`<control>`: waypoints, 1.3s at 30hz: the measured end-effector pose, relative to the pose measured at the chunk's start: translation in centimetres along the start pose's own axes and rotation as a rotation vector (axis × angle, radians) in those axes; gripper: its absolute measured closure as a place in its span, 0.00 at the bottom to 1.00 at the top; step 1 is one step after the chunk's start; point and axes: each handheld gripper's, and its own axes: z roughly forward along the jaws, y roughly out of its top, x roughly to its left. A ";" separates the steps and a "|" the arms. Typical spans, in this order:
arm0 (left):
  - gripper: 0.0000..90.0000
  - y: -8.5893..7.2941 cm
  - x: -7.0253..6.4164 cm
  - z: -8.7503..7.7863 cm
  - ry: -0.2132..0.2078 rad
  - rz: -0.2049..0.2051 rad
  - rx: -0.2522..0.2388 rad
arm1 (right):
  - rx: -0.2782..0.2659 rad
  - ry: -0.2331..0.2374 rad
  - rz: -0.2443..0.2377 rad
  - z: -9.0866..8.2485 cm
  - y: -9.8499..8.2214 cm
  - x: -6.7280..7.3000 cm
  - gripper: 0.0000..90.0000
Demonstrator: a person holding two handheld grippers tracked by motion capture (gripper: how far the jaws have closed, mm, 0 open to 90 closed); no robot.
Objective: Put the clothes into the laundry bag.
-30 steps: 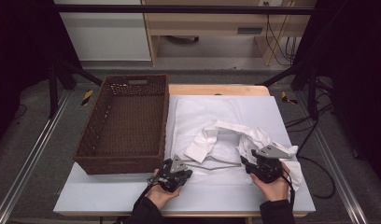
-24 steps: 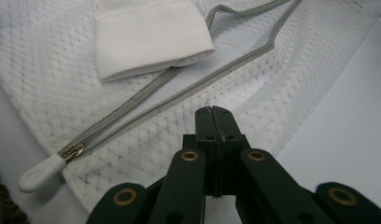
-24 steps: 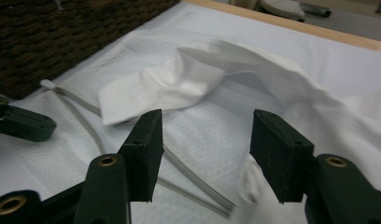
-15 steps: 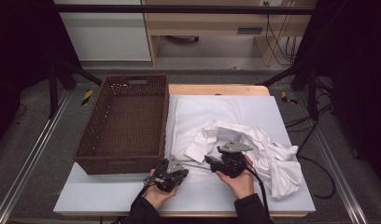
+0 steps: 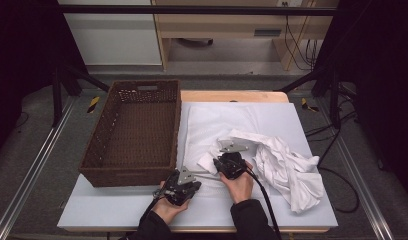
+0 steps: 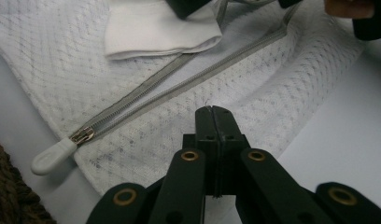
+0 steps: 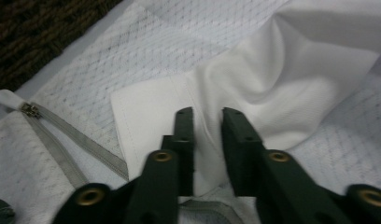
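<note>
A white mesh bag [image 5: 217, 122] lies flat on the table, its grey zipper [image 6: 179, 88] partly undone with a white pull tab [image 6: 53, 156] near the basket. A crumpled white cloth [image 5: 287, 170] lies over the bag's right side, one corner [image 7: 146, 121] reaching toward the zipper. My left gripper [image 5: 189, 184] rests at the bag's near edge, and in the left gripper view [image 6: 212, 111] its jaws are pressed together with nothing visible between them. My right gripper [image 5: 219, 164] is open, and in the right gripper view [image 7: 207, 114] its jaws straddle the cloth's corner.
A dark brown wicker basket [image 5: 132, 175], nothing inside it, stands on the left of the white table [image 5: 107, 210], close beside the bag. Cables trail from both grippers toward the table's near edge. Black frame posts stand beyond the table's far corners.
My right gripper has moved left from the table's right side to the middle, onto the cloth's corner. The cloth now lies bunched further right. The left gripper has barely shifted.
</note>
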 end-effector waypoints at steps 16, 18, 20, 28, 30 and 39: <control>1.00 0.0 -0.1 0.0 0.005 -0.001 0.003 | -0.065 0.035 -0.064 -11.0 -3.3 -4.2 0.99; 1.00 0.0 -0.1 0.0 0.006 -0.004 0.003 | -0.044 0.037 -0.070 -11.6 -4.5 -4.7 0.99; 1.00 0.0 0.0 0.0 0.003 -0.007 0.002 | -0.017 0.029 -0.074 -11.5 -5.8 -5.2 0.99; 1.00 0.0 0.0 0.0 0.002 -0.012 0.001 | -0.002 0.003 -0.117 -10.4 -6.8 -4.8 0.88; 1.00 0.0 0.0 0.0 0.003 -0.011 0.002 | -0.060 0.024 -0.141 -11.0 -6.0 -4.3 0.85; 1.00 0.1 0.0 0.0 0.004 -0.012 0.005 | -0.067 0.058 -0.195 -5.8 -2.1 -0.9 0.68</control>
